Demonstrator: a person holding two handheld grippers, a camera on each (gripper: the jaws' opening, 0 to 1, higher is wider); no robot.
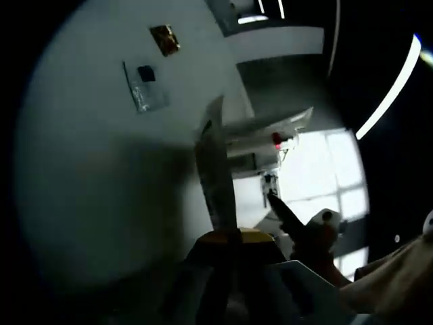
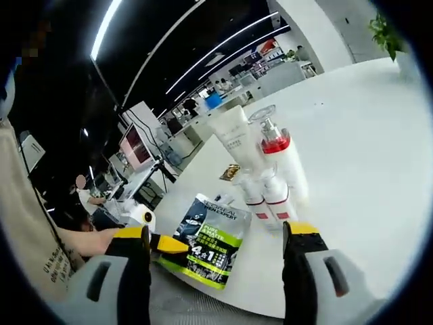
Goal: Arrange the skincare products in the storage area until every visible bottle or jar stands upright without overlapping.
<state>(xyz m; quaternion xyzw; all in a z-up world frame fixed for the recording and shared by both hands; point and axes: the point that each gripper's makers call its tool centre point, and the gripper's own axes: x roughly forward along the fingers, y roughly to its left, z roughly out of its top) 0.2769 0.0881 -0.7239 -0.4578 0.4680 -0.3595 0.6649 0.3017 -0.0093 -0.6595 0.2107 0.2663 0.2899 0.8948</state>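
The right gripper (image 2: 220,247) has two black jaws capped with yellow tips, each rising from a pale grey housing with a dark oval slot. The left gripper (image 1: 233,240) shows dark jaws with a yellow band at the top. The person wears a beige top (image 2: 27,223) printed with small dark lettering.

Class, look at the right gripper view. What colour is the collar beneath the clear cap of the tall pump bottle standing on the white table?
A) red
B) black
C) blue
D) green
A: the pump bottle has a red band just under its clear cap.
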